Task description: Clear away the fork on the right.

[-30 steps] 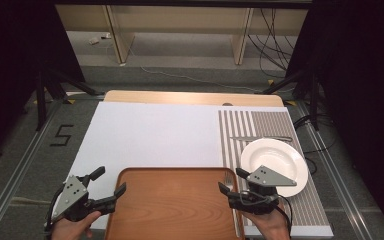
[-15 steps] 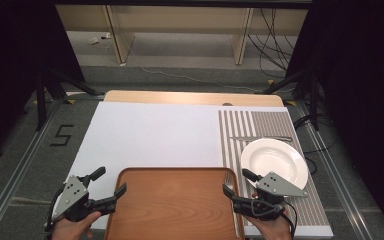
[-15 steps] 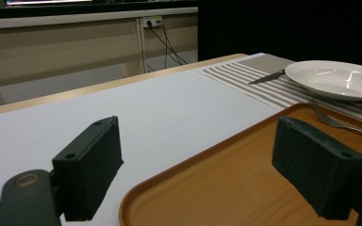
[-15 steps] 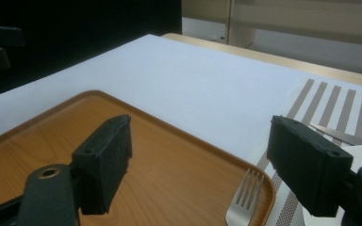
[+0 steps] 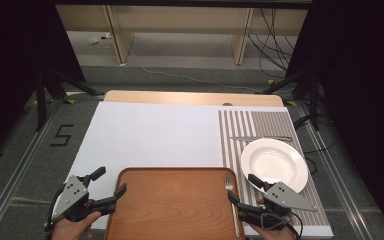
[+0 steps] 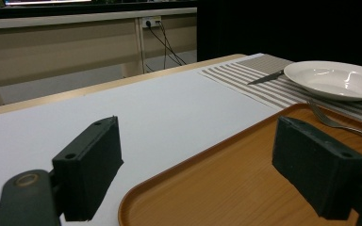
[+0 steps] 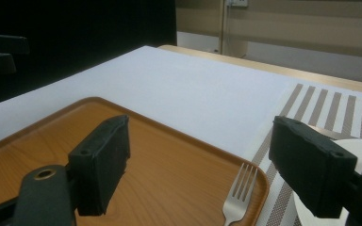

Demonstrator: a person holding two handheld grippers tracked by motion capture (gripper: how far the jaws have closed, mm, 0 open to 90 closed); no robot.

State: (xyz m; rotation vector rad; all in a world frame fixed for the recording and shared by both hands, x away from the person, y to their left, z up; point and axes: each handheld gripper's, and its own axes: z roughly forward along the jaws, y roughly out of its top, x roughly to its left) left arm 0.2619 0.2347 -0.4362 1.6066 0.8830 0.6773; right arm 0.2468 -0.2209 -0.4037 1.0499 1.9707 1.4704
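A brown wooden tray [image 5: 175,210] lies at the table's front centre. A metal fork [image 5: 229,186] rests along the tray's right rim, tines pointing away from me. Just to its right, a white plate [image 5: 274,164] sits on a striped placemat [image 5: 240,125], with a knife [image 5: 260,138] beyond it. My left gripper [image 5: 110,182] is open at the tray's front left corner, holding nothing. My right gripper [image 5: 242,188] is open at the front right corner, its jaws on either side of the fork [image 7: 238,193], not touching it. The left gripper view shows the tray [image 6: 245,188], plate [image 6: 334,77] and fork [image 6: 334,122].
A white board [image 5: 155,135] covers most of the table between the tray and the wooden far edge [image 5: 180,97]. Beyond the table are shelf legs and cables on the floor, and dark curtains stand at both sides.
My right gripper has drawn back a little toward the front edge and to the right, uncovering the fork on the tray's rim. The left gripper has hardly moved.
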